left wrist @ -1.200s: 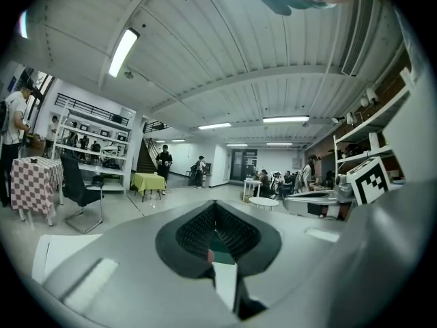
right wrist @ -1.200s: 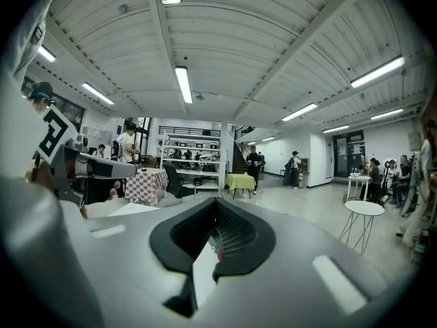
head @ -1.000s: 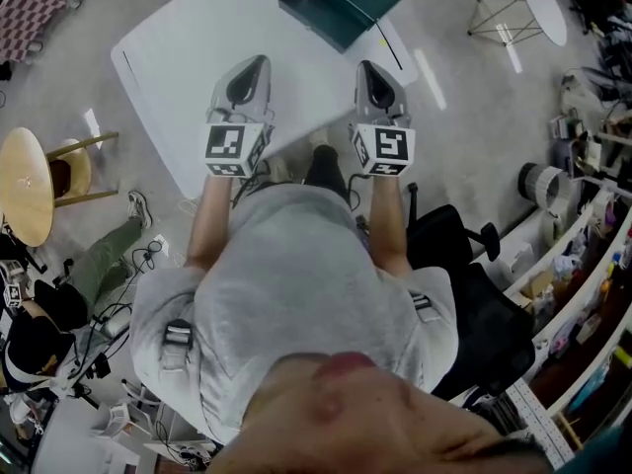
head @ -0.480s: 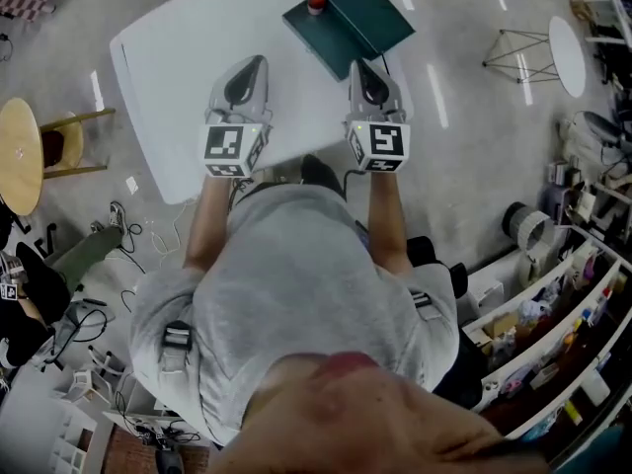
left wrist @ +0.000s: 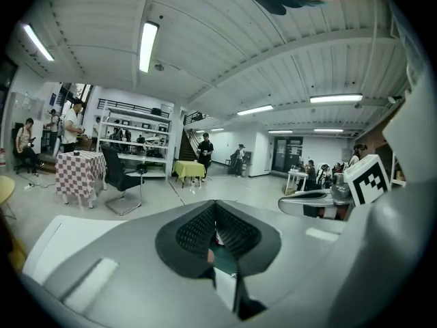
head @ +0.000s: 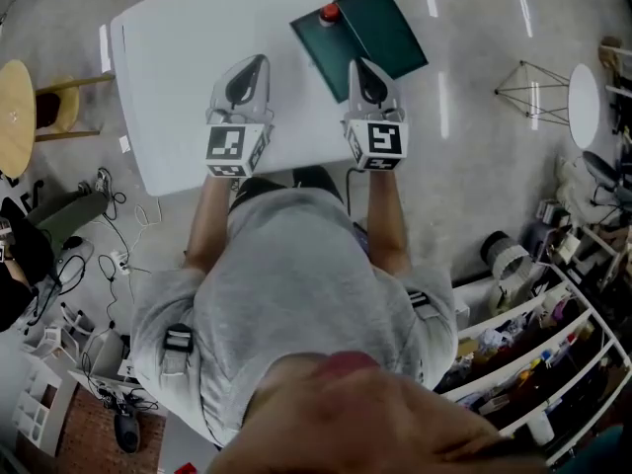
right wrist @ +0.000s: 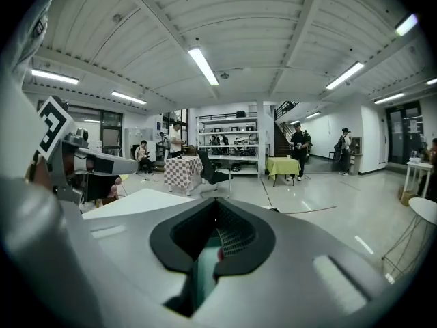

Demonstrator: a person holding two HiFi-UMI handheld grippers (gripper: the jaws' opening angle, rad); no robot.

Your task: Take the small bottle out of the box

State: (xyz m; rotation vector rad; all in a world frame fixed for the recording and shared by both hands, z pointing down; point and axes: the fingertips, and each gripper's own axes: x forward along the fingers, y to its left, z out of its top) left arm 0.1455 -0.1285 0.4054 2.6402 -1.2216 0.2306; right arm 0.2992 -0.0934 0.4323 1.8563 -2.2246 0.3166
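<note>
we hold both tools out level over the near edge of the white table (head: 188, 57), side by side and well apart. the left gripper (head: 259, 60) is clenched on nothing: in the left gripper view its ribbed pads (left wrist: 196, 228) meet at the tip, and only a sliver of green and red shows through the gap below them. the right gripper (head: 361, 63) is clenched and empty too, its pads (right wrist: 236, 235) pressed together at the tip.

the dark green box (head: 385, 30) lies flat on the far right part of the table, turned at an angle to the table's edges. the small bottle (head: 329, 13) shows only as a red top at the box's far left corner; we cannot tell whether it sits inside the box or on it. in the head view the right gripper's tip lies over the near left edge of the box, though we cannot tell if it touches. the left gripper hangs over bare table, left of the box and apart from it.

off the table's left end stands a round wooden stool (head: 15, 117), with cables (head: 109, 255) loose on the floor nearer to us.
</note>
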